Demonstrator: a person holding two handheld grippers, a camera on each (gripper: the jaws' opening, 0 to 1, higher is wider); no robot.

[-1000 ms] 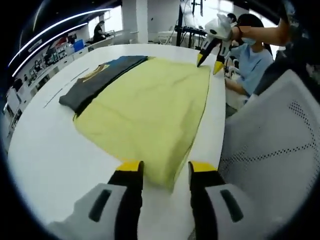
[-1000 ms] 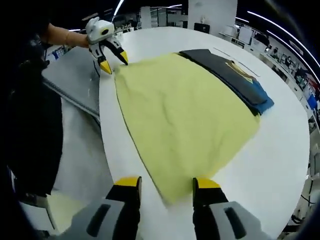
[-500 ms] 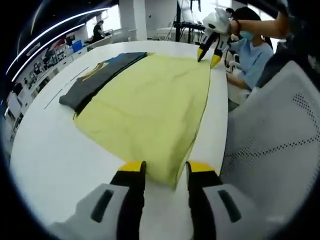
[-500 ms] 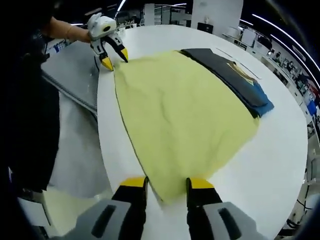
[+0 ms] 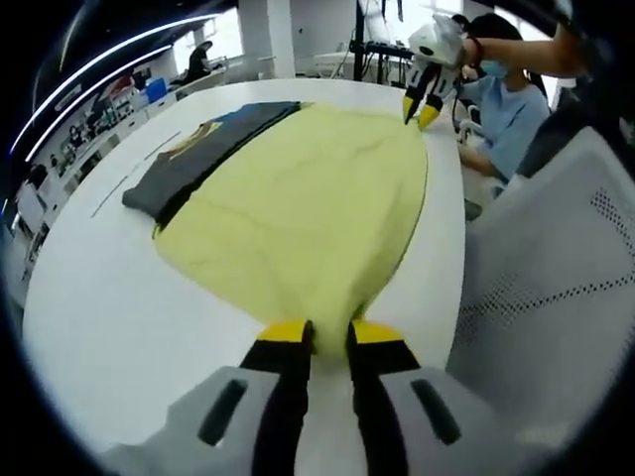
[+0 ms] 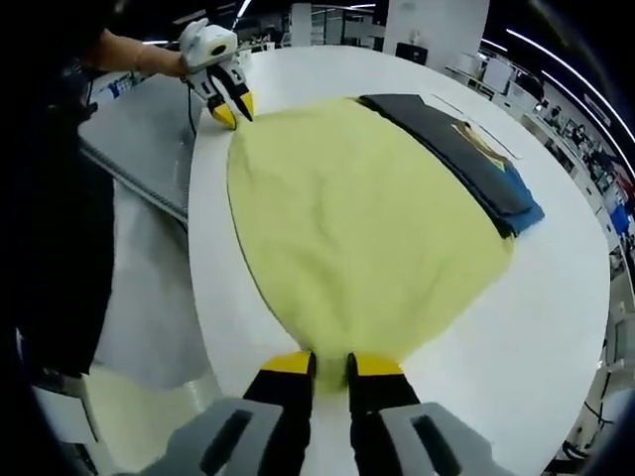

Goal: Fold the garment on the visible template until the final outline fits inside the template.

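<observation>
While the pale yellow cloth garment lies spread across the round white table, both tools pinch it at opposite corners. In the left gripper view, the left gripper has its yellow-tipped jaws drawn nearly together on the near corner of the yellow cloth, and the right gripper at the far edge is likewise clamped on the far corner, held by a person's hand. In the right gripper view the right gripper stands with its jaws closed on the near corner of the garment, and the left gripper bites the far corner at the table's edge. Beside the yellow cloth, touching its far side, lies a folded dark grey and blue garment bearing a small yellow print; the print is too small to read. A grey mesh chair stands just beside the table.
</observation>
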